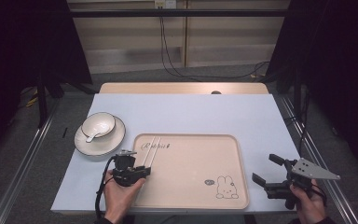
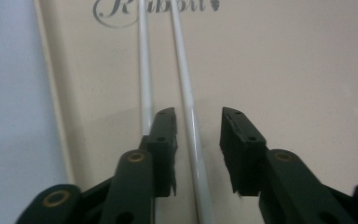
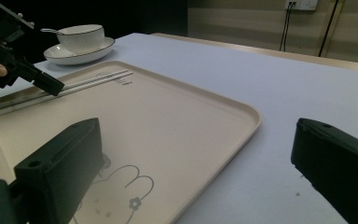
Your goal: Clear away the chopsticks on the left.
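The left gripper stands open over the two chopsticks at the tray's left edge — holding nothing; one jaw sits between them, so closing may catch only one; the right gripper waits open on the bench.

Glossy white chopsticks, smooth plastic-looking, lie on a matt beige tray w/ printed rabbit. Left gripper: matt black plastic w/ brass-coloured rivets. Bowl & saucer: glazed ceramic-looking. Bench: matt pale sheet.
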The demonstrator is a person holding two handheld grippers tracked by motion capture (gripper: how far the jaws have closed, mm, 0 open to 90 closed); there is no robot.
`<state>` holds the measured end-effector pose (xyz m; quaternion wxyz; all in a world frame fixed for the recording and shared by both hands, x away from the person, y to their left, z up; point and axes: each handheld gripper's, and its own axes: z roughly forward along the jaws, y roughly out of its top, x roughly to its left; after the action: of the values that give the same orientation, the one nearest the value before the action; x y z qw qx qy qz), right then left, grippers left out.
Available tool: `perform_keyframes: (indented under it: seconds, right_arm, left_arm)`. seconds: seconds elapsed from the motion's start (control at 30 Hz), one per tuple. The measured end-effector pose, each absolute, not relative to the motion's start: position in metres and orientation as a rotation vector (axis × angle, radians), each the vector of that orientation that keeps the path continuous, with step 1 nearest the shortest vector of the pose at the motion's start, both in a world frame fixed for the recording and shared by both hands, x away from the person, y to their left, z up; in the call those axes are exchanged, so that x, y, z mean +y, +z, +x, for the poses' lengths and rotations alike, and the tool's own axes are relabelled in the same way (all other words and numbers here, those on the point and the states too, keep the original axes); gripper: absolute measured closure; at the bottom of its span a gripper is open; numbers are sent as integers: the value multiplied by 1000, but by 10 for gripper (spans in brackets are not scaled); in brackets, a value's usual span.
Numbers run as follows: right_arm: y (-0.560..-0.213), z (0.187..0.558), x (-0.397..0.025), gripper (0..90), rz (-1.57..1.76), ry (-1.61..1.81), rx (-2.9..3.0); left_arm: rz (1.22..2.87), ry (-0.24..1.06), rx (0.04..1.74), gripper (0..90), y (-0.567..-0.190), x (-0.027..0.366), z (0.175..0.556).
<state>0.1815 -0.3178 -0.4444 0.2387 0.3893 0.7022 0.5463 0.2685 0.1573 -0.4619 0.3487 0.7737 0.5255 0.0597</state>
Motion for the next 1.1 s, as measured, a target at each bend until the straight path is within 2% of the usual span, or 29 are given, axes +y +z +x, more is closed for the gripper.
perform_keyframes:
  seconds: [0.07, 0.13, 0.2, 0.23, 0.3, 0.5, 0.63, 0.83, 1.1]
  right_arm:
    - [-444, 181, -317, 17, 1072, 1499, 1920]
    - [-445, 182, -318, 17, 1068, 1493, 1924]
    - [-444, 181, -318, 17, 1072, 1500, 1919]
    - [-444, 181, -318, 17, 1070, 1498, 1923]
    - [-444, 181, -318, 17, 1069, 1499, 1922]
    - [-443, 180, -317, 13, 1059, 1503, 1919]
    - [-442, 179, -318, 13, 1050, 1509, 1913]
    - [-443, 180, -318, 13, 1053, 1510, 1901]
    - [-442, 177, -321, 12, 1056, 1512, 1870]
  left_arm:
    - [1987, 126, 1353, 598, -460, 158, 269]
    - [2005, 191, 1306, 504, -456, 157, 267]
    - [1975, 176, 1257, 445, -452, 158, 266]
    - [1983, 210, 1221, 412, -449, 157, 264]
    - [1959, 236, 1144, 310, -442, 157, 261]
    - [1930, 305, 969, 130, -433, 168, 250]
    - [1829, 314, 928, 24, -424, 193, 239]
    - [1820, 369, 808, 22, -420, 229, 220]
    - [1676, 461, 916, 16, -428, 279, 196]
